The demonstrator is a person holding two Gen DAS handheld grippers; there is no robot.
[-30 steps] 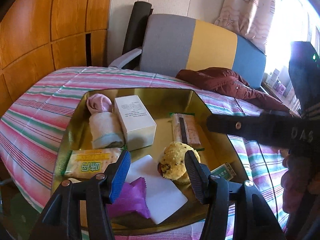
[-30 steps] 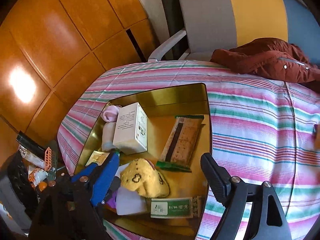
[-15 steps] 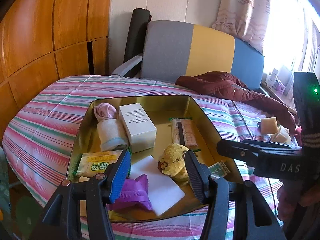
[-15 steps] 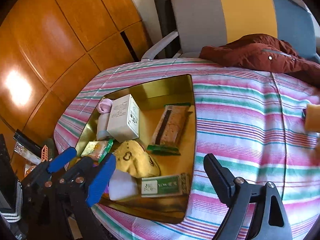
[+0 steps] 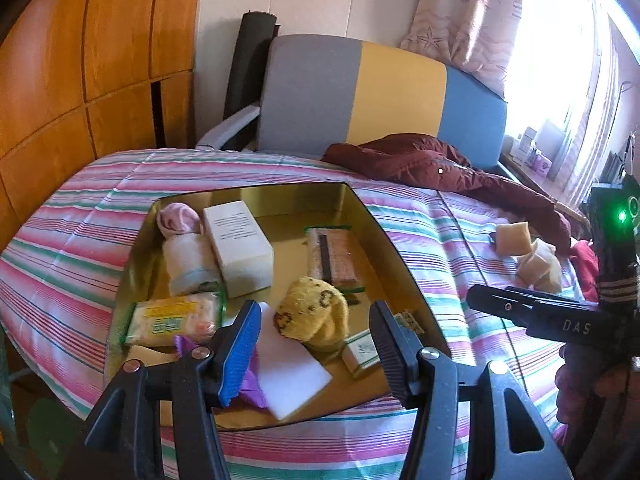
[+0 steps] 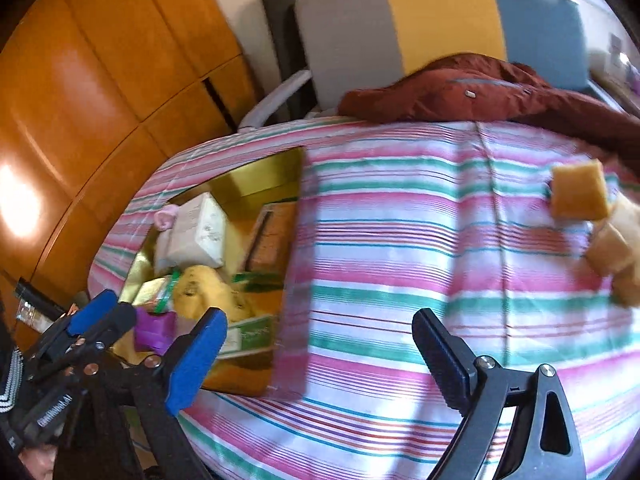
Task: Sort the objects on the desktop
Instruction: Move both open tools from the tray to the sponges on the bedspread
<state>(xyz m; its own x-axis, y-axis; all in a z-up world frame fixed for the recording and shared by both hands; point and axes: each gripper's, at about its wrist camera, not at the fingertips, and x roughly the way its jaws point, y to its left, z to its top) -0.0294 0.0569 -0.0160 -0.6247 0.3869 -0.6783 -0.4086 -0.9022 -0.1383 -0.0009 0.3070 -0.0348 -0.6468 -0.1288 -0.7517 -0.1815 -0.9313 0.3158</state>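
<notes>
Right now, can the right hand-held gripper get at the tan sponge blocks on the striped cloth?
Probably yes: the right hand-held gripper is open, and only bare striped cloth lies between it and the tan sponge blocks.

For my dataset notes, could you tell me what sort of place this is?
Probably a home living room or bedroom: a striped tablecloth, an armchair with a maroon jacket, and a curtained window.
</notes>
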